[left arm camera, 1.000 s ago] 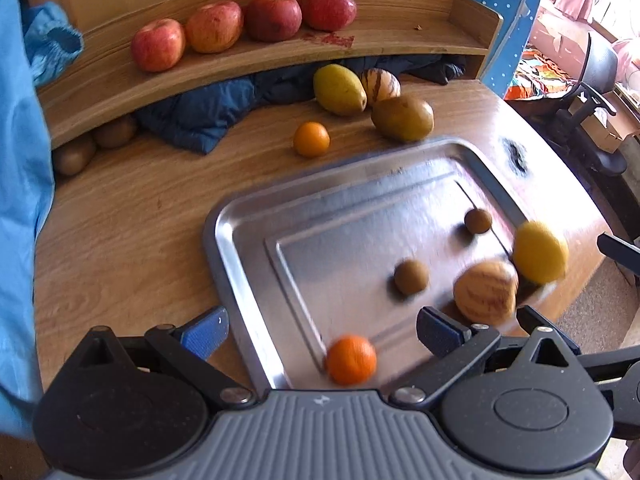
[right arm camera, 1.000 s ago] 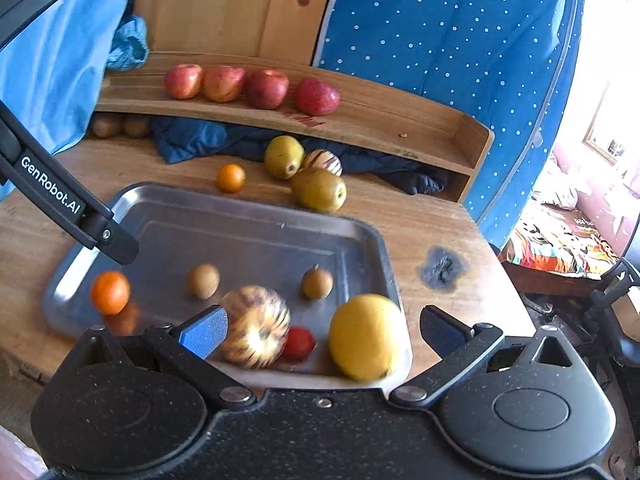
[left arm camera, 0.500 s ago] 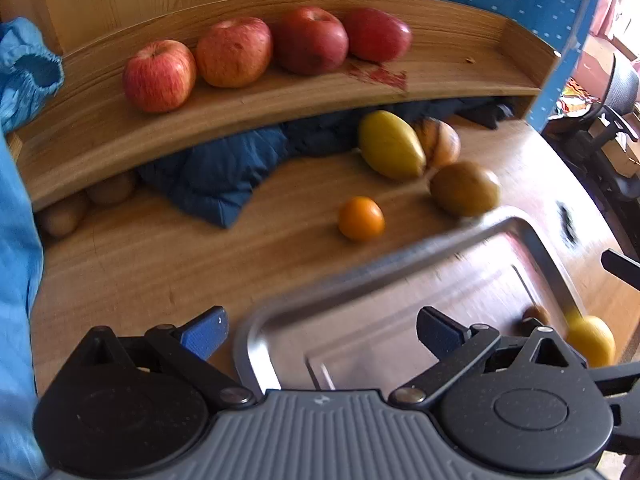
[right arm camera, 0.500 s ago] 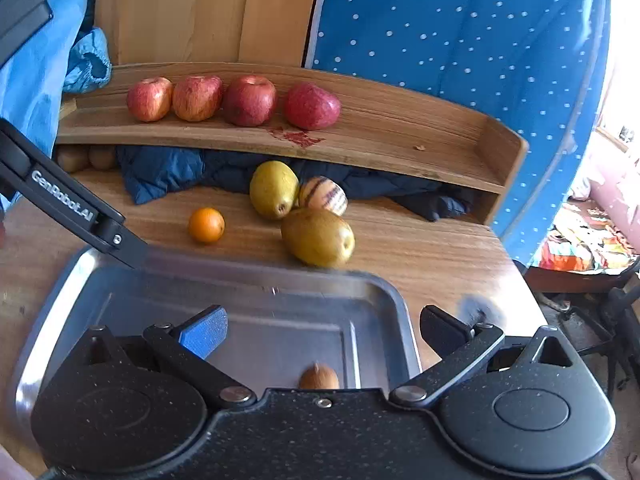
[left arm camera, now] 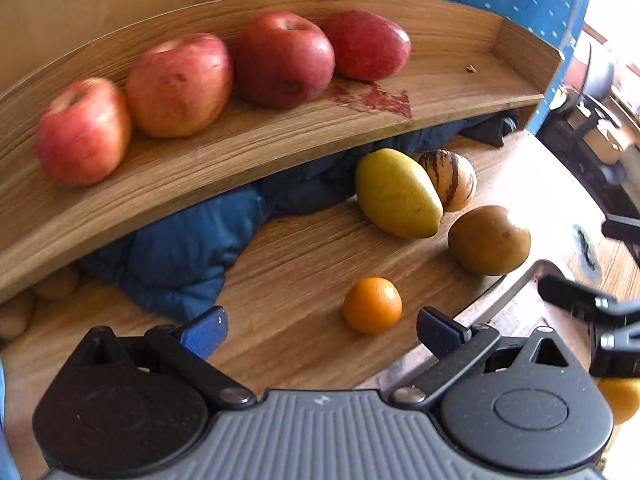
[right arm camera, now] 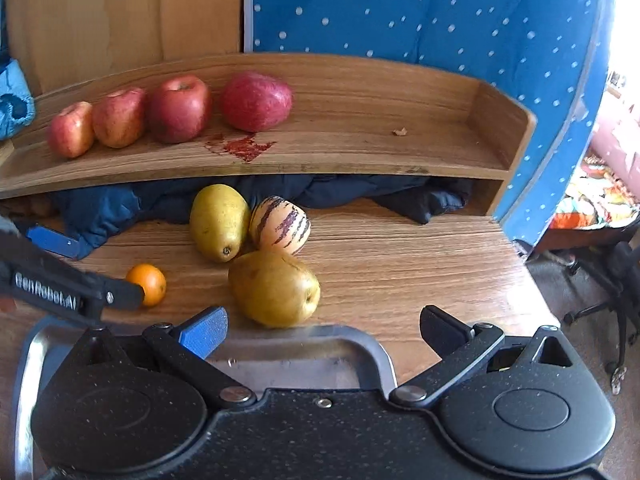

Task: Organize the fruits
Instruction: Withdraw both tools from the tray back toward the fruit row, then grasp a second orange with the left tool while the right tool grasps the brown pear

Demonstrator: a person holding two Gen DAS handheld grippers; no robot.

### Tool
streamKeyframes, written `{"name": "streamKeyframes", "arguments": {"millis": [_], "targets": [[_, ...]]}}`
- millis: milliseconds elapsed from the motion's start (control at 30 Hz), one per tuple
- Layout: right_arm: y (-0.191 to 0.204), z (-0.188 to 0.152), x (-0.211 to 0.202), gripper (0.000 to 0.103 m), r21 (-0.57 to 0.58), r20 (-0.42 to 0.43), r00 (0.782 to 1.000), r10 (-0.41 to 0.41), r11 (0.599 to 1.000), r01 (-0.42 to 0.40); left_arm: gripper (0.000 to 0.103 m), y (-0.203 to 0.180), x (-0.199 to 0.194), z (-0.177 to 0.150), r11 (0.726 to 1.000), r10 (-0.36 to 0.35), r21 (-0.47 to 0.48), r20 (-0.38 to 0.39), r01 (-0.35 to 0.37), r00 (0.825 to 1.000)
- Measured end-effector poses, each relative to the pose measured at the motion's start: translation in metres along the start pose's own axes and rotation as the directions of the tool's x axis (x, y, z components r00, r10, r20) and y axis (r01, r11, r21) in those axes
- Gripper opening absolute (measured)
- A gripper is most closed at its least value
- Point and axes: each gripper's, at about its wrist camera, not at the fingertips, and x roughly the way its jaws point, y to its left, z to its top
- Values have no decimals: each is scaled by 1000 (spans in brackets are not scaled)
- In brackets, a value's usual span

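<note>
Several red apples [left arm camera: 282,60] [right arm camera: 178,108] line the raised wooden shelf [left arm camera: 240,148] [right arm camera: 360,148]. On the table below lie a small orange [left arm camera: 372,305] [right arm camera: 147,283], a yellow-green pear [left arm camera: 396,194] [right arm camera: 218,221], a striped melon [left arm camera: 454,179] [right arm camera: 280,227] and a brown pear [left arm camera: 489,240] [right arm camera: 275,288]. My left gripper [left arm camera: 322,326] is open, with the orange just ahead between its fingers' line, untouched. My right gripper [right arm camera: 322,326] is open over the metal tray's rim [right arm camera: 352,338], just short of the brown pear. The tray's contents are hidden.
A dark blue cloth [left arm camera: 180,248] [right arm camera: 360,192] is stuffed under the shelf. Brown roundish things [left arm camera: 16,312] sit at the far left beneath it. A blue dotted fabric [right arm camera: 420,20] hangs behind. The table's right edge [right arm camera: 532,280] drops to a floor with a chair.
Both grippers have moved forward off the tray toward the shelf; the tray's fruits have slid out of view and the table fruits and apples loom larger. Both stay open.
</note>
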Motion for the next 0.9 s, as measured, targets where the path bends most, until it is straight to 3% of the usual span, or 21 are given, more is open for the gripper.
{"name": "streamKeyframes", "arguments": {"millis": [267, 500, 767, 900], "targets": [[7, 19, 33, 102, -56, -67, 998, 14, 998, -17, 102, -6, 18, -1, 996, -46, 79, -12, 47, 999], [10, 28, 50, 102, -15, -111, 992, 52, 998, -54, 101, -3, 24, 1, 988, -93, 122, 15, 90, 996], [8, 31, 64, 101, 66, -139, 988, 68, 996, -59, 90, 0, 24, 0, 986, -109, 129, 55, 101, 993], [12, 31, 71, 93, 75, -150, 985, 82, 995, -71, 82, 0, 21, -2, 986, -109, 132, 70, 99, 992]]}}
